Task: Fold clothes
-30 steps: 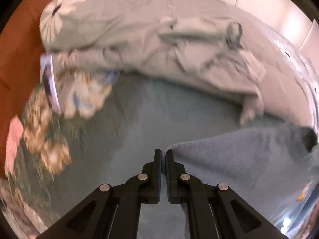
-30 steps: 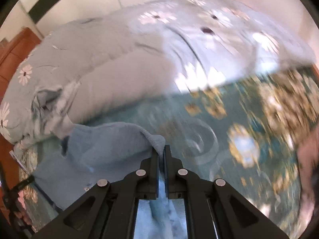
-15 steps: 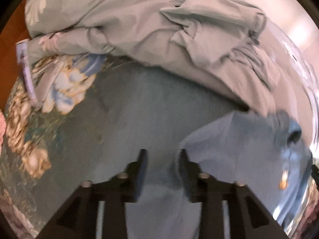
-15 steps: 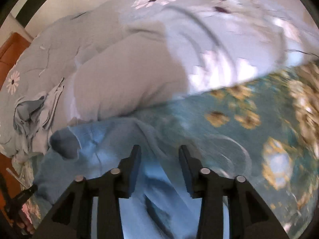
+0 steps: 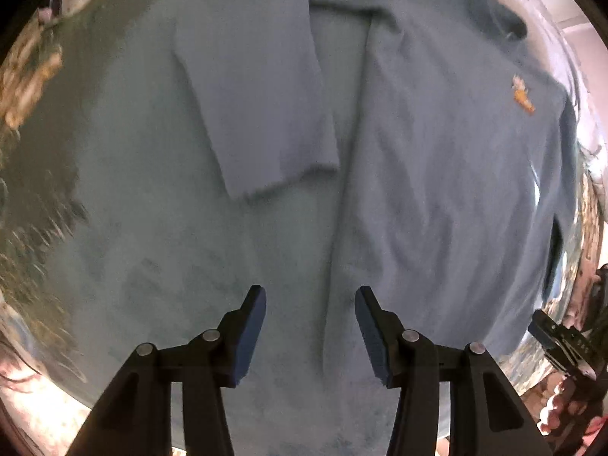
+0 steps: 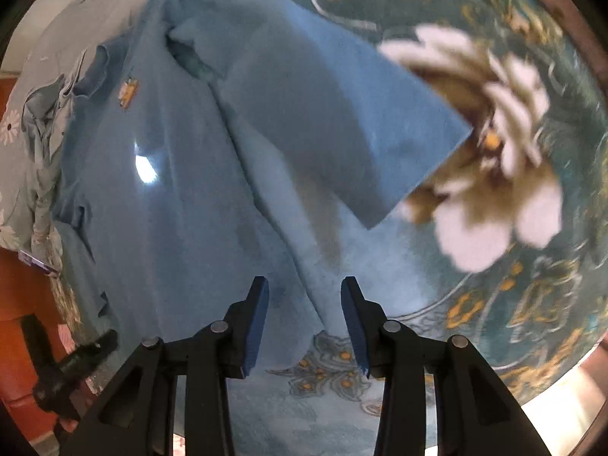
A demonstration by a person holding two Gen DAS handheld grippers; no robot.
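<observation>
A light blue short-sleeved shirt [image 5: 437,159] with a small orange chest logo [image 5: 522,95] lies spread flat on the bed, collar at the far end. One sleeve [image 5: 258,114] lies out to the left. My left gripper [image 5: 309,304] is open and empty, just above the shirt's left side edge near the hem. In the right wrist view the same shirt [image 6: 171,174] shows with its other sleeve [image 6: 342,121] out to the right. My right gripper [image 6: 304,296] is open and empty over the shirt's lower right corner.
The bed has a teal floral cover [image 6: 513,285]. A pale floral quilt [image 6: 22,140] lies bunched beyond the shirt's collar. Orange-brown wood [image 6: 22,304] borders the bed. The other gripper shows at the right edge of the left view [image 5: 562,342] and the lower left of the right view [image 6: 68,361].
Both grippers went from shut on the shirt's corners to open and let it go. The shirt now lies flat, and both cameras have tilted down over it.
</observation>
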